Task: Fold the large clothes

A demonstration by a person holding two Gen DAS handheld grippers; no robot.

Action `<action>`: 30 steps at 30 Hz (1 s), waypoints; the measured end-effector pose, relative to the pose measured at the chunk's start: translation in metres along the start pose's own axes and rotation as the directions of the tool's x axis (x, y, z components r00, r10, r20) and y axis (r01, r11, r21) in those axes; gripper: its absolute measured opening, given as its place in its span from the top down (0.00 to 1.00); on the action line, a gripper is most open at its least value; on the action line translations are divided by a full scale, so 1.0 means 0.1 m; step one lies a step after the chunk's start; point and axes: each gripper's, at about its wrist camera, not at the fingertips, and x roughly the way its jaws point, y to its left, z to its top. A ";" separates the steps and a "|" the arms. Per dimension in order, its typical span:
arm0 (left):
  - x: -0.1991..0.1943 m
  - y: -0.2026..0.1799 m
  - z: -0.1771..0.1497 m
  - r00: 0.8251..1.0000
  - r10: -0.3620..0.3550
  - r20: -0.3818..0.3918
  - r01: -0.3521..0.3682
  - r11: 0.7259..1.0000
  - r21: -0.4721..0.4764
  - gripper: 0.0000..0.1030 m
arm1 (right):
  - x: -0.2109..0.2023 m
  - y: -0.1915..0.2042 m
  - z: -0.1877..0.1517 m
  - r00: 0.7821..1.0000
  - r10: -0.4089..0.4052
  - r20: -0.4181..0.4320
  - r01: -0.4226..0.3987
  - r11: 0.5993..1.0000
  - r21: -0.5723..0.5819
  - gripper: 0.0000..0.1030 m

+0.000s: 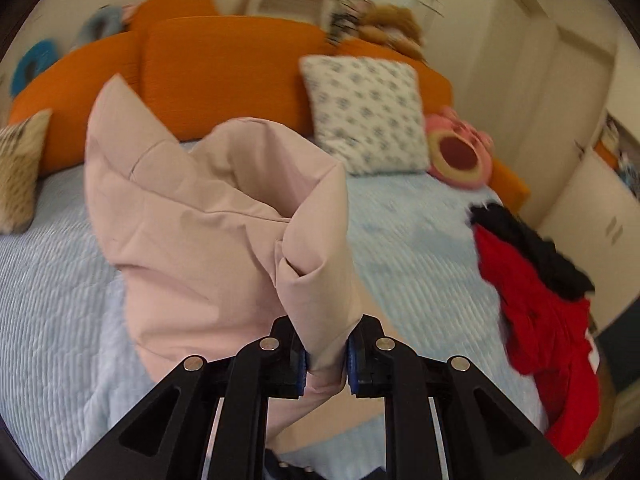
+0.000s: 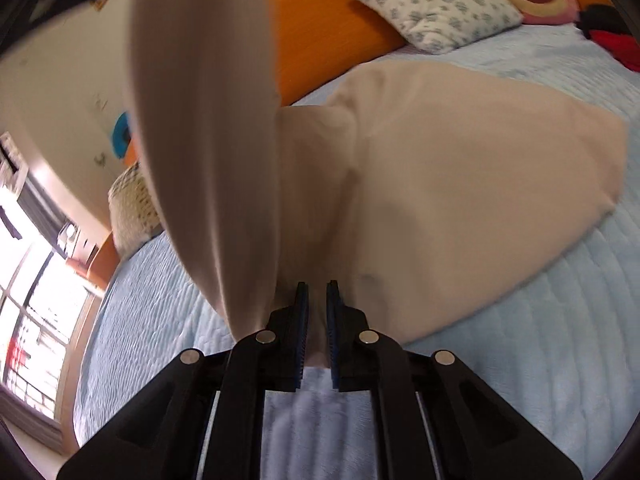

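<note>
Both tongs, L & R, pinch pink garment lifted over blue bedspread.

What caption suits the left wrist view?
Left gripper lifts pink garment above blue bedspread.

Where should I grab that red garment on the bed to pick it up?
Grip the red garment at a raised fold near its middle, coming from above. It lies crumpled at the bed's edge under a black garment, so no clean hem or corner shows.
</note>
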 end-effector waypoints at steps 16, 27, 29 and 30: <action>1.33 -0.82 -0.53 0.888 -0.070 -0.455 0.108 0.992 0.058 0.70 | -0.03 -0.59 -0.10 0.986 0.135 -0.093 -0.115 0.974 0.194 0.92; 0.46 -0.61 -0.24 0.885 -0.379 -0.271 0.378 0.924 -0.055 0.48 | -0.46 -0.95 -0.15 0.994 0.059 -0.096 -0.028 0.954 0.297 0.86; 0.21 -0.39 -0.12 0.913 -0.355 -0.202 0.353 0.934 -0.048 0.44 | -0.68 -1.00 -0.02 0.999 -0.023 -0.048 0.034 0.968 0.250 0.86; 0.10 -0.22 -0.05 0.928 -0.332 -0.169 0.328 0.943 -0.052 0.42 | -0.76 -1.02 0.03 0.998 -0.049 -0.029 0.055 0.970 0.237 0.86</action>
